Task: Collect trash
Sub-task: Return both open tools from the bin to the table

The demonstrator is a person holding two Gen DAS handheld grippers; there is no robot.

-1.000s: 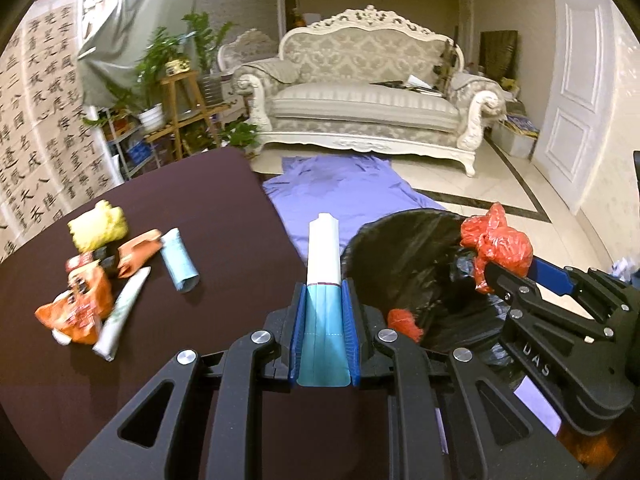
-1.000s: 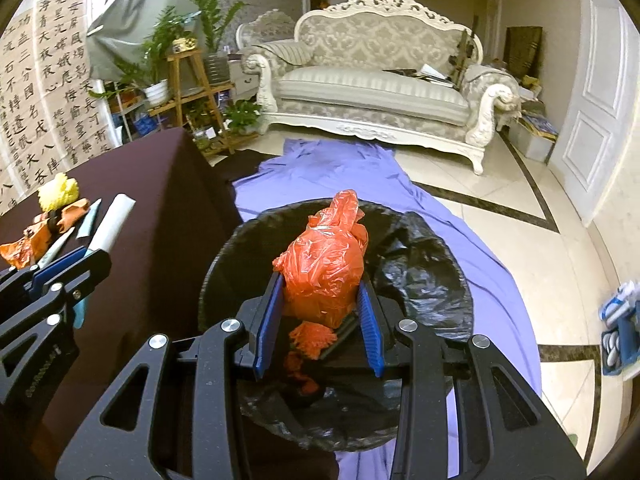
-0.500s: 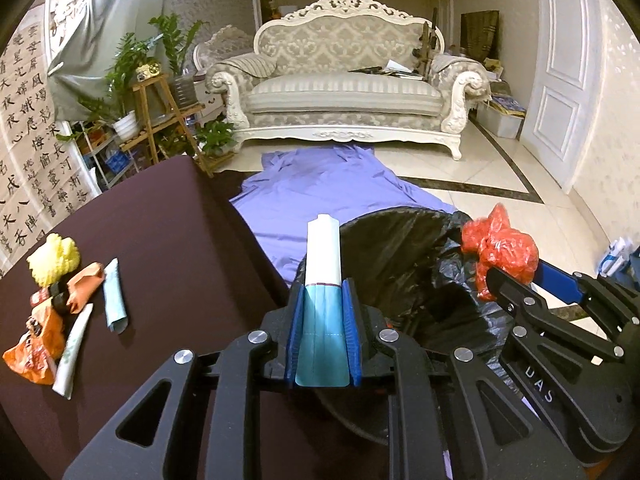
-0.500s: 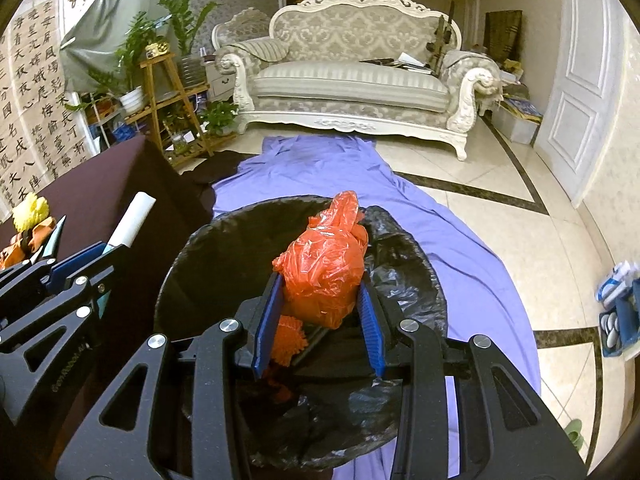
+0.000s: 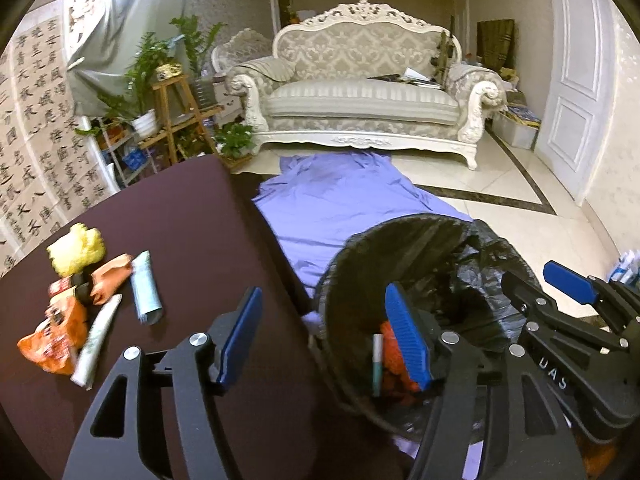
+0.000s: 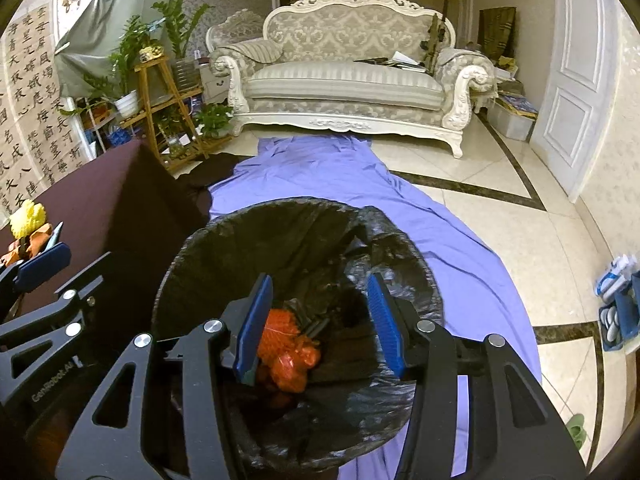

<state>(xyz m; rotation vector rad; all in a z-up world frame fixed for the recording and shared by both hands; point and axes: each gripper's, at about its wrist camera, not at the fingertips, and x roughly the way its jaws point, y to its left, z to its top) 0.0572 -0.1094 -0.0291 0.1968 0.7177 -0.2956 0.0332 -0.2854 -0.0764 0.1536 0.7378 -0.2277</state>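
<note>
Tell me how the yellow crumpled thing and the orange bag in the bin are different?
The yellow crumpled wad sits on the dark brown table, not yet collected; the orange plastic bag already lies at the bottom of the black-lined trash bin. The wad is pale yellow, while the bag is bright orange and shiny. Both are scrunched-up trash.

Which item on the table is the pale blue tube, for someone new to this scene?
On the dark brown table, find the trash cluster at its left. The pale blue tube lies at the cluster's right edge, beside the white tube; it alone is light blue.
</note>
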